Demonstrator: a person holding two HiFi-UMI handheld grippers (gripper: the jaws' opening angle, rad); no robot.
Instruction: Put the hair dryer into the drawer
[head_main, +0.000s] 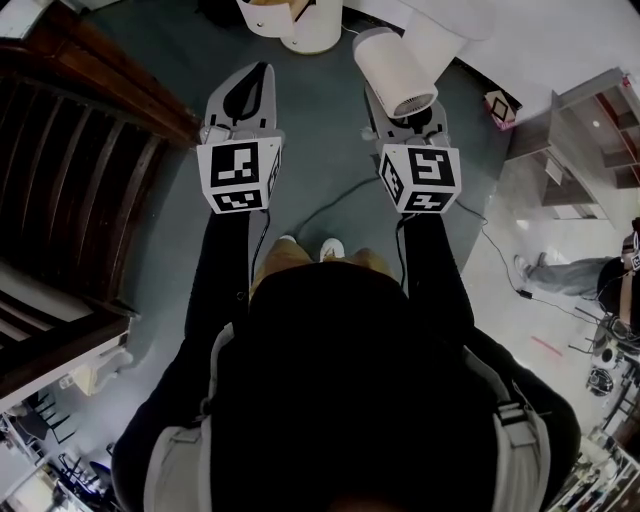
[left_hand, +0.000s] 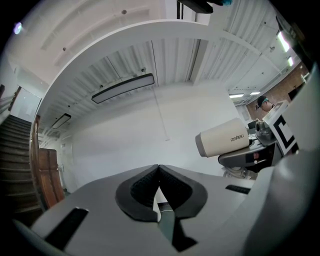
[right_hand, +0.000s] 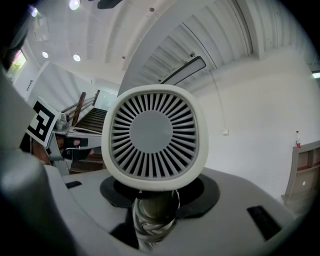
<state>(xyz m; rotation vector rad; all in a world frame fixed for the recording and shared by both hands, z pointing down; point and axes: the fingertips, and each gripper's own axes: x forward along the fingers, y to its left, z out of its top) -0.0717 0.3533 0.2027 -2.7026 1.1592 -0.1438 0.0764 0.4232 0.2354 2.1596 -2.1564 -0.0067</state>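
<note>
Dryer (right_hand: 155, 137) sits in my right gripper (right_hand: 154, 202): jaws part open and clamped on its cord-wrapped handle, rear grille facing my camera. Left gripper (left_hand: 159, 172) is just beside it, jaws closed tip to tip, nothing between them. Grey floor (head_main: 320, 190) lies below both, wooden stairs (head_main: 80, 190) to the left.

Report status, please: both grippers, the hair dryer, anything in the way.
Left gripper shut, empty. Right gripper shut on hair dryer, gripped low, cord wrapped there. Drawer not in view; no obstacle seen ahead.
</note>
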